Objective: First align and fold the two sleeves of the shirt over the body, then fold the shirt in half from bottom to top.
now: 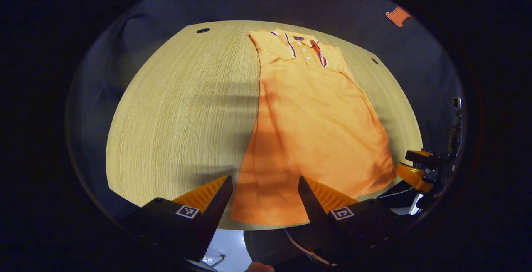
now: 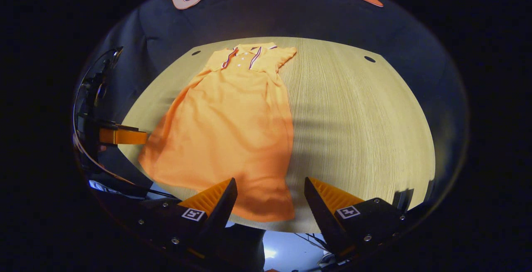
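Observation:
An orange polo shirt (image 1: pixel 311 126) lies flat on the wooden table (image 1: pixel 178 114), collar at the far end, hem toward me, sleeves folded in over the body. My left gripper (image 1: pixel 266 189) hovers open over the hem's left corner, fingers wide apart, nothing between them. The right gripper (image 1: pixel 415 168) appears at the right edge of the left gripper view, beside the hem's other corner. In the right gripper view the same shirt (image 2: pixel 232 130) stretches away from me. My right gripper (image 2: pixel 270 191) hangs open above the hem's right corner. The left gripper (image 2: pixel 120 136) shows at the left by the shirt's hem.
The table (image 2: pixel 357 122) has bare wood on both sides of the shirt and small dark holes (image 1: pixel 203 30) (image 2: pixel 369 59) near its far corners. Black cloth walls rise behind. The table's near edge runs just under both grippers.

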`<control>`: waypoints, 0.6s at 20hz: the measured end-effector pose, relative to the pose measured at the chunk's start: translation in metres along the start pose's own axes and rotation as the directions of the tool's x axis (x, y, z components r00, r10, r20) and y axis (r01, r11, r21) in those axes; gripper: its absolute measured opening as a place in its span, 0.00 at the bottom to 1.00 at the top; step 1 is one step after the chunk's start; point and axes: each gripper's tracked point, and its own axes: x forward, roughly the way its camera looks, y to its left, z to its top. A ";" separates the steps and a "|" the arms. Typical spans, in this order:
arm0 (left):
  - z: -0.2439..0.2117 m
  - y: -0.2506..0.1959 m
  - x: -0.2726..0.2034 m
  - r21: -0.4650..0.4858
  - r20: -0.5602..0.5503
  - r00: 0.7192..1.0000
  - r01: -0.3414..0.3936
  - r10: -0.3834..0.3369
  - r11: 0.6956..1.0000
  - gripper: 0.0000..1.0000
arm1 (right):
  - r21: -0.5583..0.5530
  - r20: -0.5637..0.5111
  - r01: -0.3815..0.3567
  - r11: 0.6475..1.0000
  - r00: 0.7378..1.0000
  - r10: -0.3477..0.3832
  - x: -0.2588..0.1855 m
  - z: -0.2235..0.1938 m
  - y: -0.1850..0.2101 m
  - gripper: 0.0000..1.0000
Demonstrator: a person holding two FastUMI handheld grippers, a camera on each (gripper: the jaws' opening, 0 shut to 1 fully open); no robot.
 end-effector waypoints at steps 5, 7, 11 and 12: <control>-0.021 0.006 0.012 -0.010 0.023 0.999 -0.023 0.023 1.000 0.98 | 0.010 -0.013 0.006 1.000 1.000 -0.006 0.013 -0.021 -0.007 0.99; -0.025 0.010 0.019 0.001 0.027 0.999 -0.039 0.039 0.999 0.98 | -0.001 -0.011 0.007 1.000 1.000 -0.007 0.017 -0.028 -0.008 0.99; -0.032 0.018 0.019 0.022 0.089 0.995 -0.041 0.039 0.999 0.98 | -0.046 0.007 0.002 0.999 1.000 -0.001 0.019 -0.039 -0.004 0.99; -0.032 0.019 0.021 0.044 0.106 0.994 -0.038 0.033 0.998 0.99 | -0.055 0.028 0.007 0.998 1.000 -0.005 0.019 -0.038 -0.005 0.99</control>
